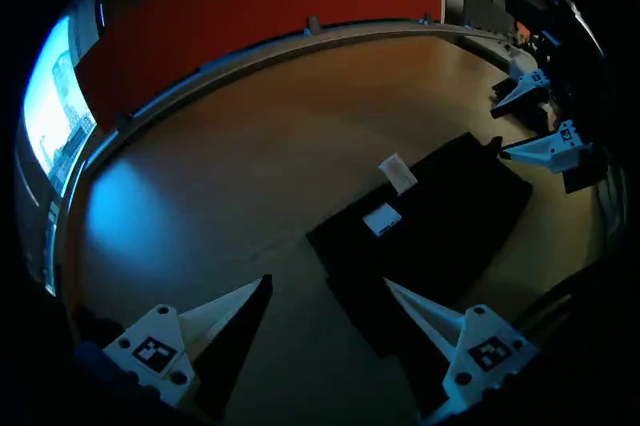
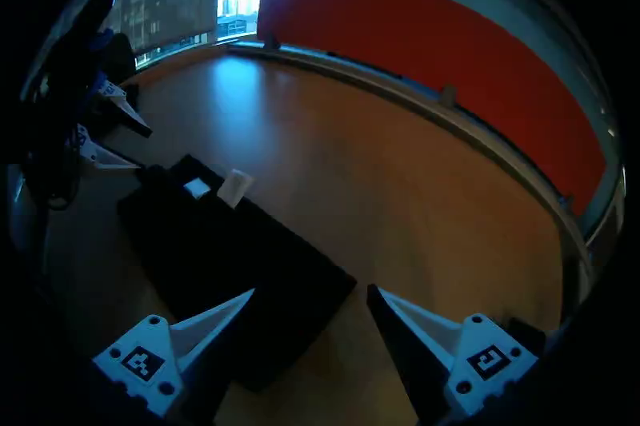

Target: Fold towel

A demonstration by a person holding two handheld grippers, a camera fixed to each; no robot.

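- The dark towel [image 1: 448, 218] lies flat on the wooden table [image 1: 240, 170], with a pale tag [image 1: 398, 173] poking out at one long edge.
- Your left gripper [image 1: 328, 280] hovers over one end of the towel, fingers spread wide and gripping nothing.
- Your right gripper [image 2: 310, 290] hovers over the opposite end, just as wide apart and empty.
- The towel is too dark to tell how many layers it has, and the right gripper view cuts off its near corner.

The flat black cloth towel [image 1: 456, 218] looks soft and matt, giving back no light. The light-brown wooden tabletop [image 1: 264, 138] is smooth with a low sheen that catches a blue glow. The left claw [image 1: 328, 280] and right claw [image 2: 310, 290] are smooth, matt white plastic.
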